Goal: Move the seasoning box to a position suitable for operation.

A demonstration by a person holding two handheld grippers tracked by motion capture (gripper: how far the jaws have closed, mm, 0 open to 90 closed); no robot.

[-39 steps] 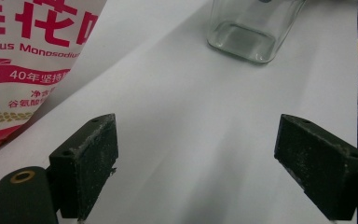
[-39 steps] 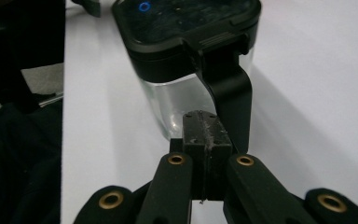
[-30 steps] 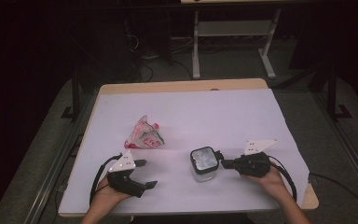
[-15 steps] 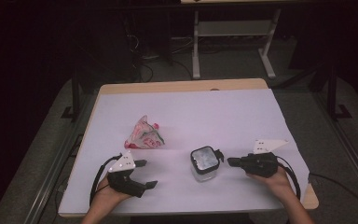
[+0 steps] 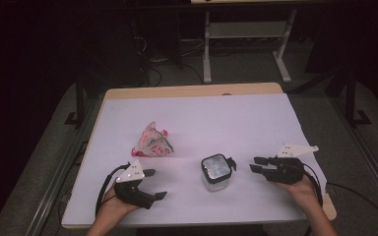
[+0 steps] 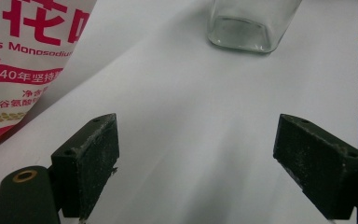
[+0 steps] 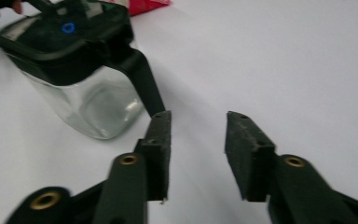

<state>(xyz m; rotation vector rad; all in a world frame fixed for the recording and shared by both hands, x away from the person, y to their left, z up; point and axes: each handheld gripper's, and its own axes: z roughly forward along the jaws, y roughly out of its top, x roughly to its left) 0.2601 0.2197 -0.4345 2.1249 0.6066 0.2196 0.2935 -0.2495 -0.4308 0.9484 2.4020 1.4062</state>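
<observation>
Clear glass jar (image 5: 215, 173) with black lid, red-and-white printed packet (image 5: 152, 142), white table cover (image 5: 226, 123)

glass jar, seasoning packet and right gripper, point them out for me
glass jar (image 5: 215, 169): high view, on its dark square lid.
seasoning packet (image 5: 152, 143): high view, on the middle of the crumpled red and white bag.
right gripper (image 5: 257, 163): high view, midway between its fingertips.

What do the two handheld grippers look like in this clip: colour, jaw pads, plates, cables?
Both are black. The left gripper and the right gripper each carry a pale grey three-cornered plate on top, and a black cable trails back from each. Up close, the jaws end in blocky black pads, scuffed and speckled with pale dust, and brass-coloured rivets sit on the arms behind them. No sleeves show on the forearms.
</observation>
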